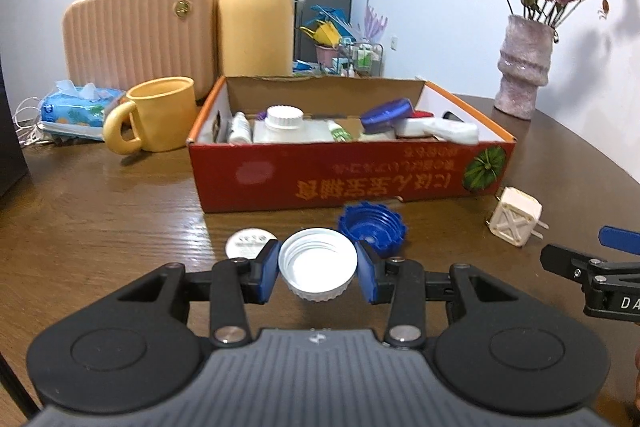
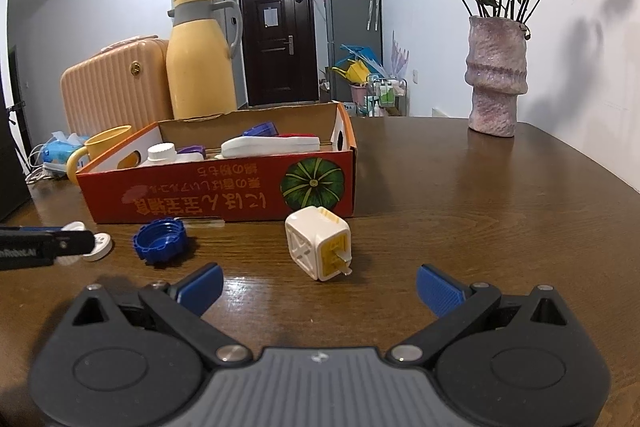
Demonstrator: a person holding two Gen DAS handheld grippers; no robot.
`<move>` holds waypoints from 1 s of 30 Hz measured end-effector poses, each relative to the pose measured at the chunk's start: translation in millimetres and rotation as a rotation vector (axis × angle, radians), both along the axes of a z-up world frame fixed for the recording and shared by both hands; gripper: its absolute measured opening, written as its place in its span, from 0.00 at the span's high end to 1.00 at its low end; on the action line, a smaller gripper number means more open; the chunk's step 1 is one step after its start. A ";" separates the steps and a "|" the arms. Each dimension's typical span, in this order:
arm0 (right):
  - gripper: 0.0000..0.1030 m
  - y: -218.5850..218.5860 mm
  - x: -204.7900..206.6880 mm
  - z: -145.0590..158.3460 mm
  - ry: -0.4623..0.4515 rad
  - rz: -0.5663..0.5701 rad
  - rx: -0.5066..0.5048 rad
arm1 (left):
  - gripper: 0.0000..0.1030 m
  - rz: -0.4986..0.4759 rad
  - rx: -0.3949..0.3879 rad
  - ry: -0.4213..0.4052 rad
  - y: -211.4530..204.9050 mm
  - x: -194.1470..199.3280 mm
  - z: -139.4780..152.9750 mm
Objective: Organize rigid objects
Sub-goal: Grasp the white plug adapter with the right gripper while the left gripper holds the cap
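My left gripper (image 1: pixel 318 269) is shut on a white screw cap (image 1: pixel 317 264), open side up, held just above the table in front of the red cardboard box (image 1: pixel 340 175). A blue ridged cap (image 1: pixel 372 229) and a small white disc lid (image 1: pixel 248 242) lie on the table just beyond it. My right gripper (image 2: pixel 320 289) is open and empty, low over the table, with a white plug adapter (image 2: pixel 318 247) a little ahead between its fingers. The blue cap (image 2: pixel 160 239) lies to its left. The box (image 2: pixel 216 195) holds a white bottle, blue lids and white cases.
A yellow mug (image 1: pixel 154 117), tissue pack (image 1: pixel 78 109), pink case (image 1: pixel 140 35) and yellow thermos (image 1: pixel 258 7) stand behind and left of the box. A pink vase with dried roses (image 2: pixel 496 75) stands at the back right. The table edge curves off at the right.
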State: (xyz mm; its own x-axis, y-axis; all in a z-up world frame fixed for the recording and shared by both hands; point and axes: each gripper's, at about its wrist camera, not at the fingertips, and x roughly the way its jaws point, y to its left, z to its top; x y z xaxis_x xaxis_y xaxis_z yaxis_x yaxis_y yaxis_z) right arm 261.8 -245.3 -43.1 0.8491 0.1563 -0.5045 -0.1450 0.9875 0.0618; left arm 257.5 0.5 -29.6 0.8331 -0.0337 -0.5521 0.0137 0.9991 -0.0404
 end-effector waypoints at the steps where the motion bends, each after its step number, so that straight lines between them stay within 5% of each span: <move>1: 0.00 1.4 3.5 -0.2 0.002 0.000 -0.003 | 0.60 0.005 -0.001 -0.004 2.0 0.3 0.9; 21: 0.05 26.1 79.9 -14.3 0.087 -0.085 -0.040 | 0.60 0.113 -0.026 -0.017 41.9 16.8 7.0; 27: 0.20 31.5 94.6 -20.3 0.130 -0.108 -0.039 | 0.60 0.125 -0.029 -0.018 45.2 18.5 7.1; 28: 0.29 31.5 95.5 -21.0 0.134 -0.110 -0.035 | 0.60 0.126 -0.029 -0.019 45.2 18.4 7.2; 29: 0.48 30.4 95.5 -21.5 0.136 -0.111 -0.028 | 0.60 0.126 -0.029 -0.020 45.5 18.2 7.4; 30: 0.52 28.9 94.7 -21.7 0.134 -0.112 -0.022 | 0.60 0.127 -0.029 -0.020 45.6 18.2 7.3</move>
